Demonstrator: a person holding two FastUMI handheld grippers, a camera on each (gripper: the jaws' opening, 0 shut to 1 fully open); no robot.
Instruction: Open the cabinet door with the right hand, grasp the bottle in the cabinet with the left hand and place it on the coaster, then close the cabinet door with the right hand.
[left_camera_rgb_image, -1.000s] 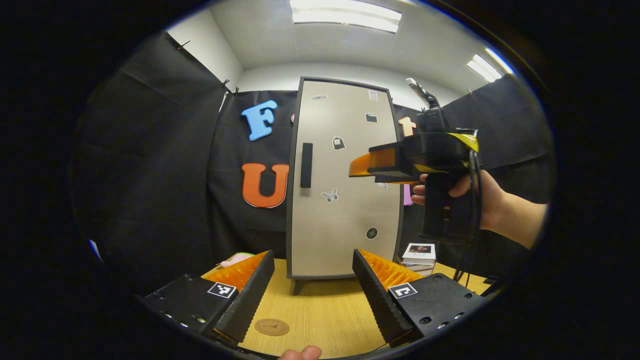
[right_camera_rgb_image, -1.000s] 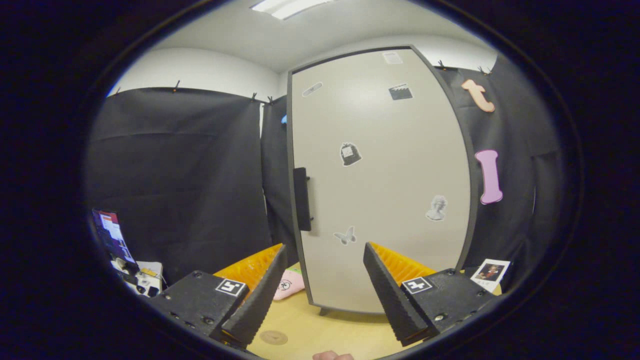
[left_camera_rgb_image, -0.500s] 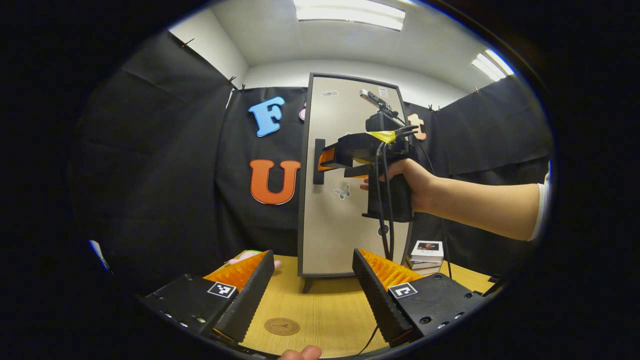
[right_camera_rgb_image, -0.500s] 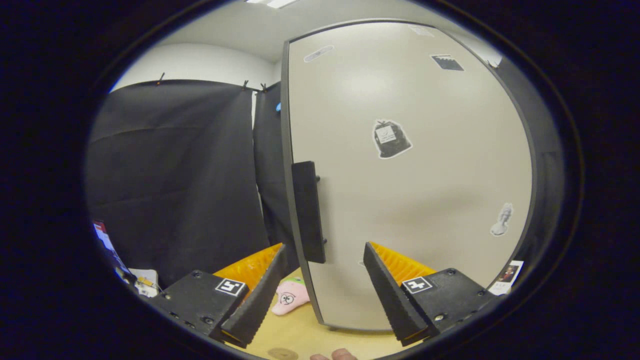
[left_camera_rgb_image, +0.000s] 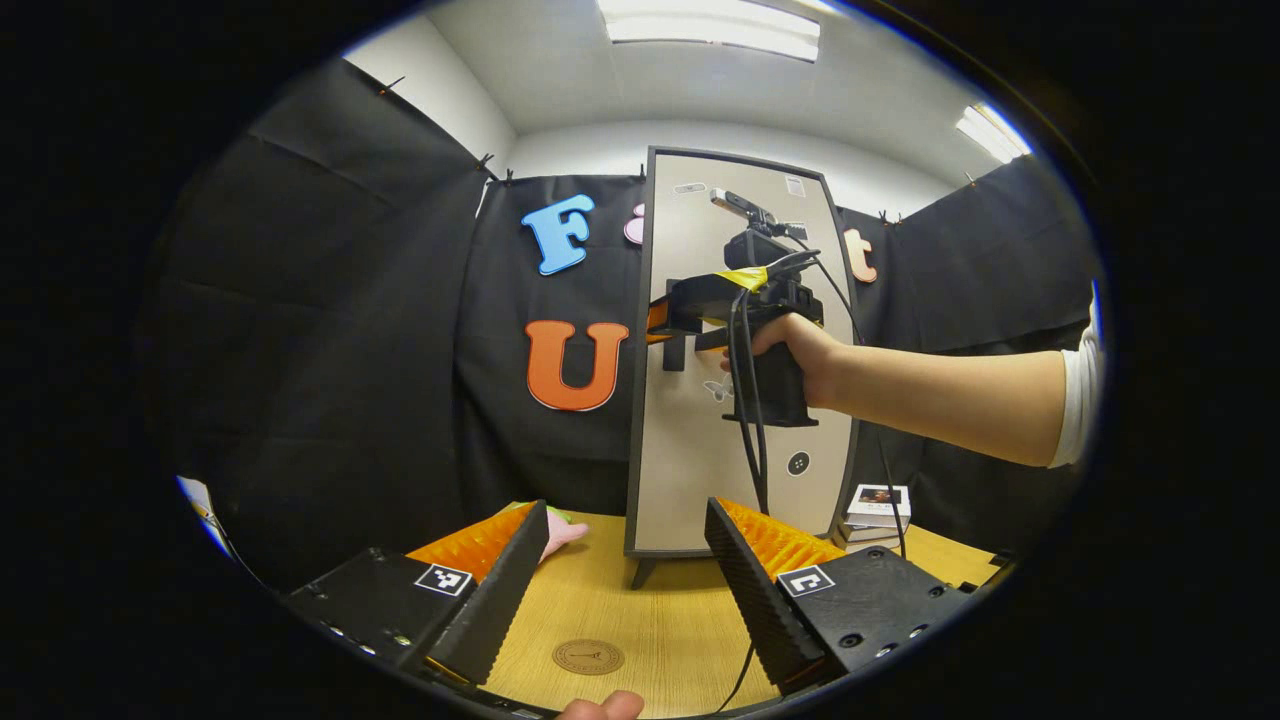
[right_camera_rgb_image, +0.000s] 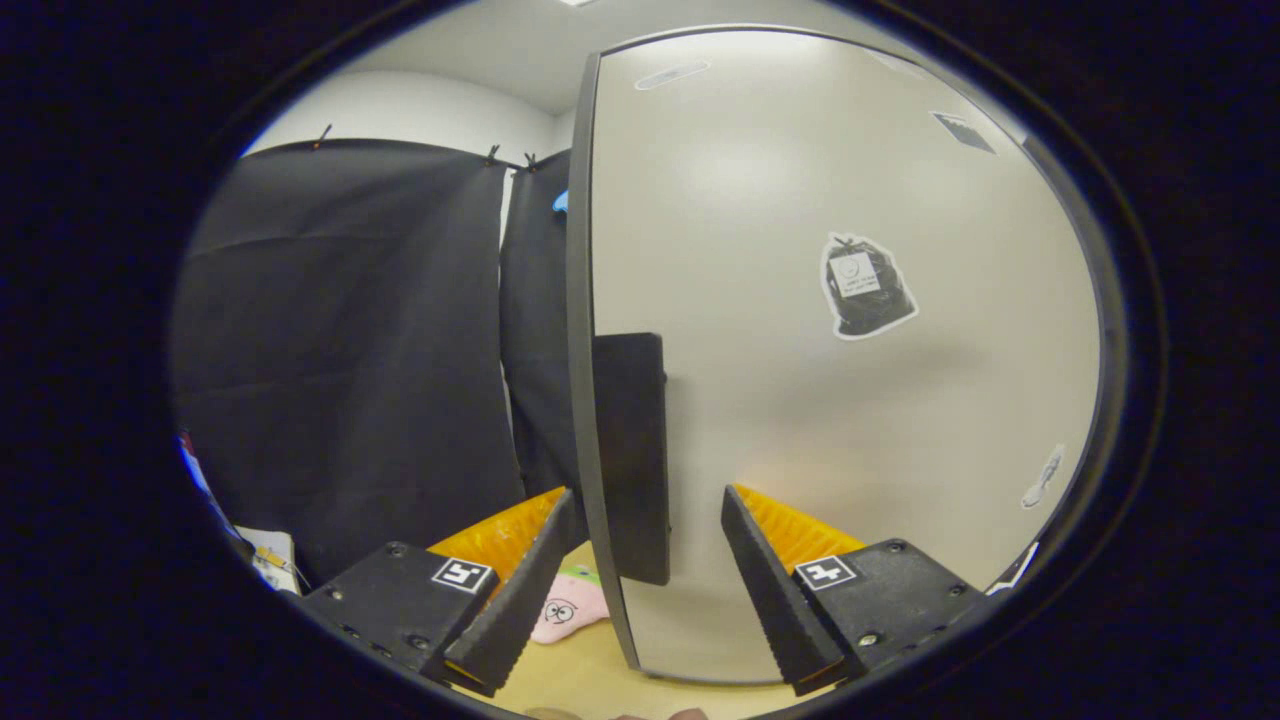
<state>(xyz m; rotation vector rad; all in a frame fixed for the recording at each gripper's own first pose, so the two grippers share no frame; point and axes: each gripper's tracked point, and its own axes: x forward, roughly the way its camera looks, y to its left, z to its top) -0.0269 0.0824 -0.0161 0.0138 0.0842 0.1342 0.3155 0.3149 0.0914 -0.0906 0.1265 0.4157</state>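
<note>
- Left gripper view: right claw (left_camera_rgb_image: 652, 322) up at the door handle (left_camera_rgb_image: 673, 352) of the closed cabinet (left_camera_rgb_image: 690, 480), held by a hand (left_camera_rgb_image: 795, 350).
- Right gripper view: right claw (right_camera_rgb_image: 640, 545) spread wide, handle (right_camera_rgb_image: 632, 455) between the fingers, not yet squeezed.
- Left claw (left_camera_rgb_image: 625, 570) open, low over the worktop (left_camera_rgb_image: 650, 615).
- Coaster (left_camera_rgb_image: 588, 657) flat on the worktop between the left fingers, well short of the cabinet.
- Bottle hidden behind the door; can't tell where.

The tall beige cabinet door (left_camera_rgb_image: 745, 350) with its black handle (right_camera_rgb_image: 632, 455) is shut, and the round brown coaster (left_camera_rgb_image: 588, 657) lies bare on the wooden table (left_camera_rgb_image: 660, 620) in front.
</note>
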